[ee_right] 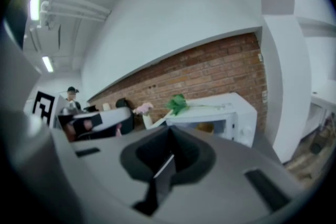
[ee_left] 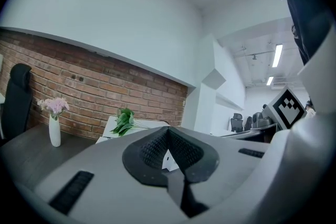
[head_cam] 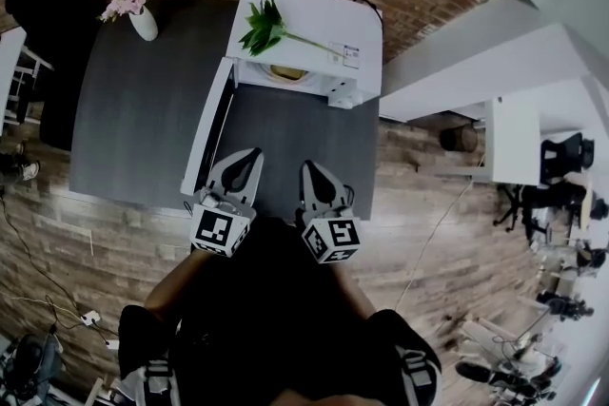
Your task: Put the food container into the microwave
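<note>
The white microwave stands at the back of the dark grey table, its door swung open to the left. Inside its cavity sits a yellowish food container, also in the right gripper view as the container inside the microwave. My left gripper and right gripper hover side by side over the table's near part, in front of the open microwave. Both are shut with nothing between them. In their own views the left gripper and right gripper point upward toward the brick wall.
A green plant lies on the microwave's top. A white vase with pink flowers stands at the table's back left. A black chair is at the far left. Desks and chairs fill the right side, and cables run over the wooden floor.
</note>
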`<state>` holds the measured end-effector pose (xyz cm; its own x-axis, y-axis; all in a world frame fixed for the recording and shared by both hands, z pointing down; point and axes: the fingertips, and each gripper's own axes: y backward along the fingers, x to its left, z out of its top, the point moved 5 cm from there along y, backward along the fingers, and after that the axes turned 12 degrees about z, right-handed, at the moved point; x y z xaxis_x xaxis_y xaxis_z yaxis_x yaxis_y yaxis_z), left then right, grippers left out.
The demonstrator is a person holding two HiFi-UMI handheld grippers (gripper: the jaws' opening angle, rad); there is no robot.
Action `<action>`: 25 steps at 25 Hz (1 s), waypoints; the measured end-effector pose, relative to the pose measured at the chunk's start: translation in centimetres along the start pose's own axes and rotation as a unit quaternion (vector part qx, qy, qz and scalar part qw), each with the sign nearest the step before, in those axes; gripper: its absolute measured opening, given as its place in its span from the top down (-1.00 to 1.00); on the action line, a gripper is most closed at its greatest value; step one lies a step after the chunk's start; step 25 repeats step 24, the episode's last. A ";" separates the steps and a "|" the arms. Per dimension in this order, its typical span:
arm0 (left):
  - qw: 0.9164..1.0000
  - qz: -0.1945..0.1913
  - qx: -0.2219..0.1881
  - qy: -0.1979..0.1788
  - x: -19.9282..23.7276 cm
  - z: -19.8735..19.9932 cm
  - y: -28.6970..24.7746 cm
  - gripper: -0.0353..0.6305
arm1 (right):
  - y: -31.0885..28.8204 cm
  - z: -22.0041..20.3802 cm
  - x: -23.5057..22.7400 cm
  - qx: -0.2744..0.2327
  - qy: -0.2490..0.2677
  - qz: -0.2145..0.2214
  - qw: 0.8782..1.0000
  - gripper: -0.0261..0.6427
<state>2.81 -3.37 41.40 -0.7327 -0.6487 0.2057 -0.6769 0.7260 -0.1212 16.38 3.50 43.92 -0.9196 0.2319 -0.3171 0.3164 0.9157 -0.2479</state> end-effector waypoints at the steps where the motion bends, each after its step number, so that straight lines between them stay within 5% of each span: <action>1: 1.000 -0.002 -0.002 -0.004 0.1 0.1 -0.1 0.79 | -0.1 -0.2 0.0 0.000 -0.004 0.001 1.000 0.83; 25: 1.000 -0.012 0.001 -0.007 2.1 0.1 -2.1 0.79 | -2.6 0.7 -0.6 -0.010 0.003 -0.008 1.000 0.83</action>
